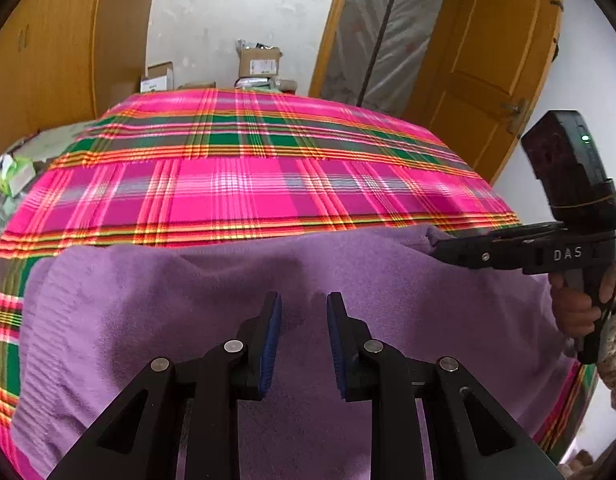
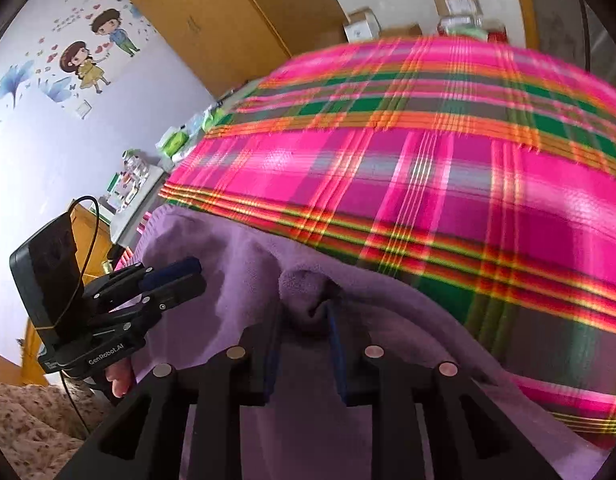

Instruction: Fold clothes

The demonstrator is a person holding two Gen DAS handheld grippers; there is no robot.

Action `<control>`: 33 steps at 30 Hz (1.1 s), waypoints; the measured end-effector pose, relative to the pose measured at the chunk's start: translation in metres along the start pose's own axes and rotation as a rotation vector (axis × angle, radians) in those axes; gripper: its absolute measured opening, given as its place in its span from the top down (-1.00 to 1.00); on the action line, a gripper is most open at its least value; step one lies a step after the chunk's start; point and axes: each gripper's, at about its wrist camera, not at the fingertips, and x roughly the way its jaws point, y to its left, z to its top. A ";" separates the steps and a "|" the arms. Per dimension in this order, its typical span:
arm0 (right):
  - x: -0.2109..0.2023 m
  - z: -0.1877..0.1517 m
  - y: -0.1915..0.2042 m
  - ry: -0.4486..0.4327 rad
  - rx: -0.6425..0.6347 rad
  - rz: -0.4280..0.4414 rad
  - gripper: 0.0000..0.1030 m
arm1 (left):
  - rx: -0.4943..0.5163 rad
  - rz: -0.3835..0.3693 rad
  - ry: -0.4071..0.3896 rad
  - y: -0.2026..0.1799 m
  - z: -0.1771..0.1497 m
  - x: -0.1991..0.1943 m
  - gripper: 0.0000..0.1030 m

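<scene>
garment: purple fleece (image 1: 268,280) lies flat on plaid blanket (image 1: 248,184), ready for folding | left gripper (image 1: 304,312): released, empty above it | right gripper (image 2: 302,332): jaws apart around raised fold, pressing unclear

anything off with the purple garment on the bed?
One thing: the purple garment has a bunched-up lump at its far edge, by the right hand-held gripper, whose pads are not pressing it. The plaid bedspread lies flat.

purple garment (image 1: 212,320) on plaid-covered bed (image 1: 244,184)
</scene>
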 end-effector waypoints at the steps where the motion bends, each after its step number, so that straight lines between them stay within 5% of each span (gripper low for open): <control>1: 0.003 0.001 -0.001 0.012 0.004 0.003 0.50 | -0.002 -0.006 0.001 0.000 0.000 0.000 0.53; 11: 0.019 0.011 0.011 0.057 -0.078 -0.028 0.57 | -0.022 -0.063 0.026 0.003 0.001 0.006 0.53; 13: 0.017 0.012 0.016 0.038 -0.109 -0.045 0.80 | -0.034 -0.070 0.030 0.005 0.001 0.007 0.53; 20: -0.016 0.024 0.013 -0.109 -0.120 -0.070 0.86 | -0.051 -0.076 0.030 0.008 0.000 0.007 0.53; 33: 0.029 0.049 -0.007 0.017 -0.098 -0.153 0.86 | -0.077 -0.073 0.037 0.012 0.001 0.007 0.53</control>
